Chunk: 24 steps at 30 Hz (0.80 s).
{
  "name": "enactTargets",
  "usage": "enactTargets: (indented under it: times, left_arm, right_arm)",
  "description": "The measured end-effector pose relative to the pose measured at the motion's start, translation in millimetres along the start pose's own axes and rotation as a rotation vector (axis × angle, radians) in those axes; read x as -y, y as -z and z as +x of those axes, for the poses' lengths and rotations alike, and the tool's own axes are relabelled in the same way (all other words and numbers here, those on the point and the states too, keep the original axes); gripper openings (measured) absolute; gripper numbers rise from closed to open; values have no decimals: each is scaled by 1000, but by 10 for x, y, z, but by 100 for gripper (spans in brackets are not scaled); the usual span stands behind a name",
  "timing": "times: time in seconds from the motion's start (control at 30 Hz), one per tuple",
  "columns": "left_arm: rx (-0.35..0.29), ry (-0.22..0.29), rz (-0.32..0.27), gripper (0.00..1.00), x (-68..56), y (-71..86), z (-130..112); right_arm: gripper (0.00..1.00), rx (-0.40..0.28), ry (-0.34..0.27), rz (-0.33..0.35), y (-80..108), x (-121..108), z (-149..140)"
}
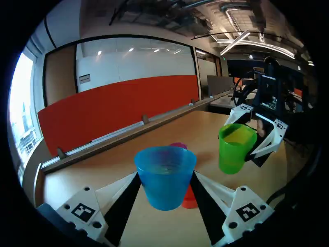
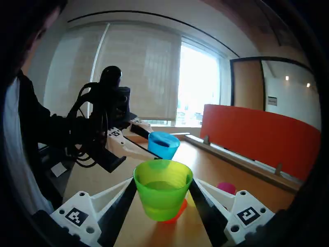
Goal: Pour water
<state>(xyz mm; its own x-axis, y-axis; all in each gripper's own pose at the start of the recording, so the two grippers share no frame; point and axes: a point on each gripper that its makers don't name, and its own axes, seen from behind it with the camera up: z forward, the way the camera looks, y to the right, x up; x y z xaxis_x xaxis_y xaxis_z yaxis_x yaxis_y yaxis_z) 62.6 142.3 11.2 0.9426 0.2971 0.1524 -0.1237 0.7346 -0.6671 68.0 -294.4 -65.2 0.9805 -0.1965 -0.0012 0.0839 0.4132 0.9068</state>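
**Two cups up, both held level**

We've got the blue cup (image 1: 165, 185) gripped on both sides by the fingers of the left gripper (image 1: 165, 176), upright, held above the wooden table (image 1: 197, 127). To its right and a little farther off, the right gripper (image 2: 163, 183) pinches the green cup (image 2: 162, 199), also upright, with a liquid line showing inside. The two cups are apart, not touching. Below them an orange cup (image 1: 190, 201) stands on the table, with a pink cup (image 1: 179, 145) just beyond it. The table's far edge runs along a red partition (image 1: 123, 103), and bare wood spreads left of the cups. A dark sleeve (image 2: 45, 123) reaches in behind the left gripper.
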Motion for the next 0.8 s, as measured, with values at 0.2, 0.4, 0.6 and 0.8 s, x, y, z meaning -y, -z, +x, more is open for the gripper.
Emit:
enactTargets:
  times: [0.2, 0.4, 0.6, 0.8]
  left_arm:
    - [39, -11, -19, 81, -51, -2, -109]
    - [88, -36, -34, 82, -81, -2, -245]
    - [125, -55, -47, 82, -120, 3, -360]
    - [155, -66, -57, 82, -138, 3, -450]
  right_arm:
    - [90, 27, -11, 9, 26, 0, -88]
    - [90, 58, -17, 15, 53, -17, -163]
    - [90, 91, -17, 26, 62, -15, -250]
    - [90, 121, -15, 33, 82, -26, -337]
